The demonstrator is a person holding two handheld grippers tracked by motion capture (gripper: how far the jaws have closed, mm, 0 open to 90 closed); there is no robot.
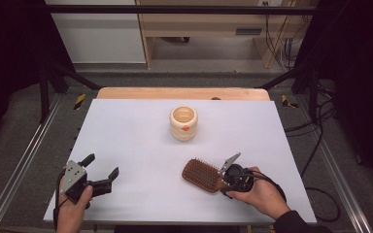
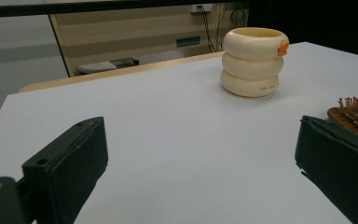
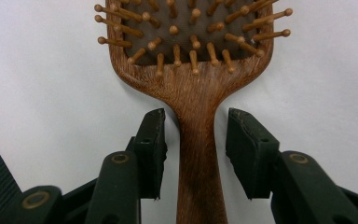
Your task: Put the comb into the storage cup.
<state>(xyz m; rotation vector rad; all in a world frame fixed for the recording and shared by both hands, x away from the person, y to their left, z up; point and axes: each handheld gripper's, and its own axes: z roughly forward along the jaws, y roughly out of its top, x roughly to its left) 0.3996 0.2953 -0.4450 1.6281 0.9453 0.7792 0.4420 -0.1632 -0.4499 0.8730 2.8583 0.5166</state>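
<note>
The wooden hairbrush (image 3: 191,79) lies flat on the white bench (image 1: 136,131), bristles up, at the near right, with its handle pointing back toward my right hand (image 1: 262,194). That suits me: the handle is the narrow part, the one place my right gripper (image 3: 196,149) can straddle without fouling the pins. In the right gripper view its fingers (image 3: 151,149) stand apart, one on each side of the handle just below where it widens into the paddle, with a sliver of bench showing on both sides, so nothing is clamped yet. I judge the grasp is lined up and only the squeeze is missing; taking it this close to the head should keep the brush from swinging when lifted.

My left gripper (image 1: 99,175) waits at the near left of the bench, well apart from the brush, its fingers (image 2: 70,158) spread wide and holding nothing. From its own view the brush's bristled edge (image 2: 356,114) just peeks in at the right.

Further back, near the middle of the bench, stands the cream holder (image 1: 183,123), a pot shaped like three stacked rings with a small orange mark near the rim. It is upright, mouth open to the top, and from above its inside looks empty. It seems the likely home for the brush, handle down.
</note>
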